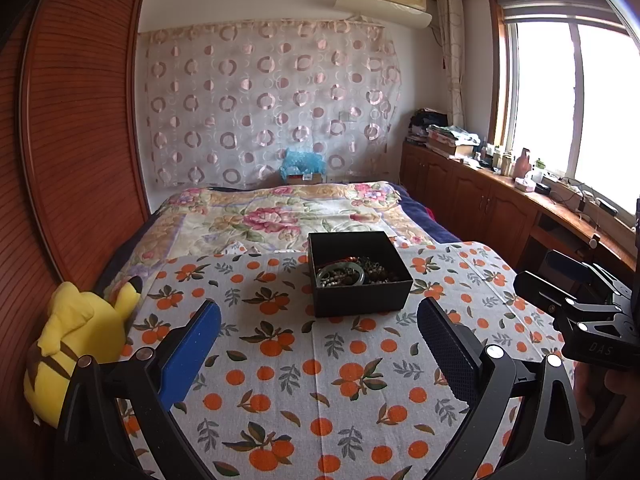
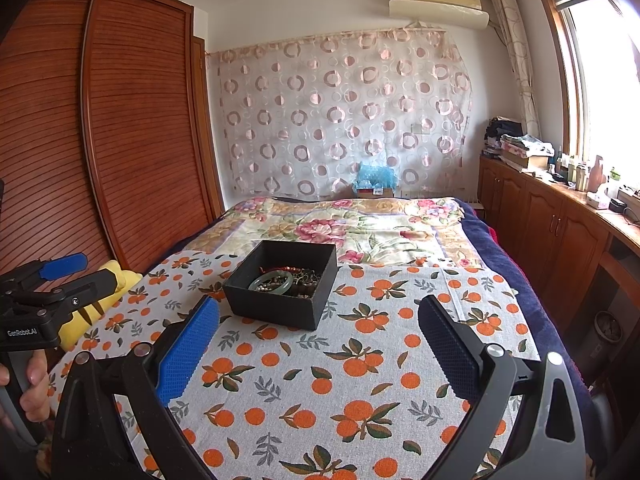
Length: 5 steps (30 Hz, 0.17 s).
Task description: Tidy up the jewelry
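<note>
- Left claw (image 1: 318, 344) hangs released, empty, short of the box (image 1: 358, 296).
- Box sits on the orange-print cloth (image 1: 280, 380) on the bed; jewelry (image 1: 352, 274) lies heaped inside.
- Right claw (image 2: 318, 346) likewise spread, empty.
- The heap fits either sorting ahead or everything gathered; neither claw commits.

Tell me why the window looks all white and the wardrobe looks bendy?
Left wrist view: the window is blown out by daylight, so nothing outside shows; the fisheye lens curves the wardrobe. Right wrist view: the same glare at the window, and the wardrobe bows too; the corners go dark.
</note>
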### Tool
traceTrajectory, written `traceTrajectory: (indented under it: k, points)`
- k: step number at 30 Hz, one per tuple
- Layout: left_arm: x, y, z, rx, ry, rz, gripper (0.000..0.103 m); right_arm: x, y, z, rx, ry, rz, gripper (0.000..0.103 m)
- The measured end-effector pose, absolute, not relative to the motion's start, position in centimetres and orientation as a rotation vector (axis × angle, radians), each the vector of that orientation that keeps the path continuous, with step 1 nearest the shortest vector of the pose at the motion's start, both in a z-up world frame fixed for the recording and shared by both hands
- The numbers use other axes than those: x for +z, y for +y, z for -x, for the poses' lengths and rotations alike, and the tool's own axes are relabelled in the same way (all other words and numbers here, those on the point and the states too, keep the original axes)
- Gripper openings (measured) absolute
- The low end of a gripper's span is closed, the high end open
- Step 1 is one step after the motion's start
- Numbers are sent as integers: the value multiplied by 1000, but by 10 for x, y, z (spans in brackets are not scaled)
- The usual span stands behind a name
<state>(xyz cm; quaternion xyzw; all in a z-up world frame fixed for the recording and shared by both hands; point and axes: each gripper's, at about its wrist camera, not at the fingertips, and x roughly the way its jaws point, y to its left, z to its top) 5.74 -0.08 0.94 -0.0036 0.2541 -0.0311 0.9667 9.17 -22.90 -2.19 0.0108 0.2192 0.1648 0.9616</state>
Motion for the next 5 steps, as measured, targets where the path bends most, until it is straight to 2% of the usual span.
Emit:
traceTrajectory:
  k: [5]
  points:
    - [11,-1,-56,-63,514,8,95,-22,-230,-92,332,444,-21,100]
